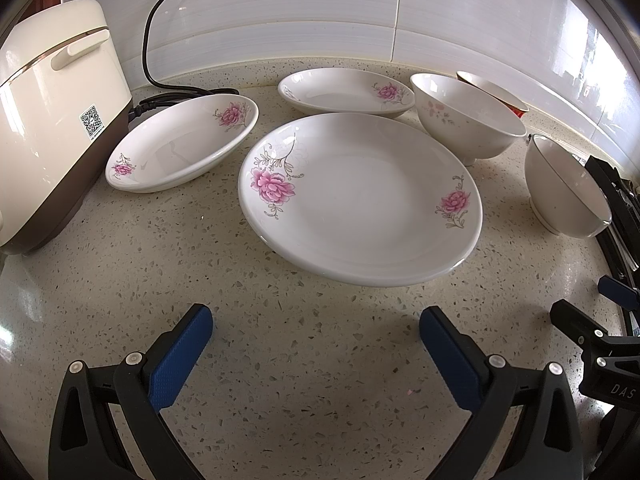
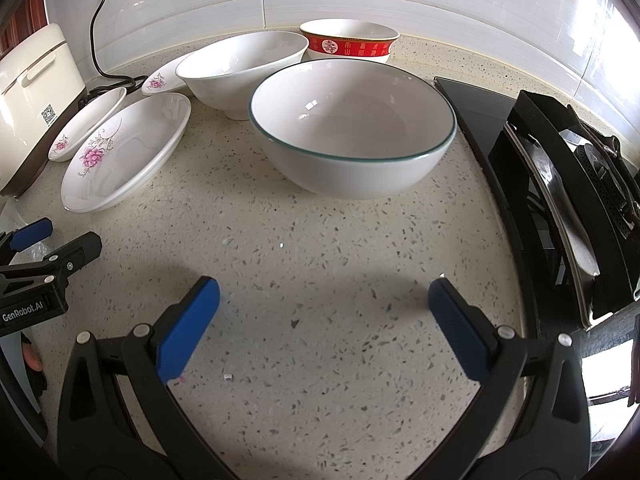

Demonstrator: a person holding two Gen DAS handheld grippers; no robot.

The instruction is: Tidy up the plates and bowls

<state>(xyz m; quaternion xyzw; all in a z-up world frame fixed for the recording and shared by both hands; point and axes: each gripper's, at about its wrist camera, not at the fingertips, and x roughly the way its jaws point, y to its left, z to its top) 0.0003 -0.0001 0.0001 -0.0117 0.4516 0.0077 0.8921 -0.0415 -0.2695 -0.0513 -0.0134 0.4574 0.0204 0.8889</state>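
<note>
Left claw (image 1: 316, 344) spread wide over the speckled surface (image 1: 280, 360), holding nothing, just short of the large pink-flowered plate (image 1: 360, 200); right claw (image 2: 324, 320) equally wide and empty, facing the green-rimmed bowl (image 2: 352, 128). Two more flowered plates (image 1: 180, 148) (image 1: 344, 92) behind and left, a footed white bowl (image 1: 468, 120) and a red-banded bowl (image 2: 348, 42) toward the tiled wall (image 1: 320, 8). Cream rice cooker (image 1: 52, 112) at far left, black stove (image 2: 560, 184) at right.
</note>
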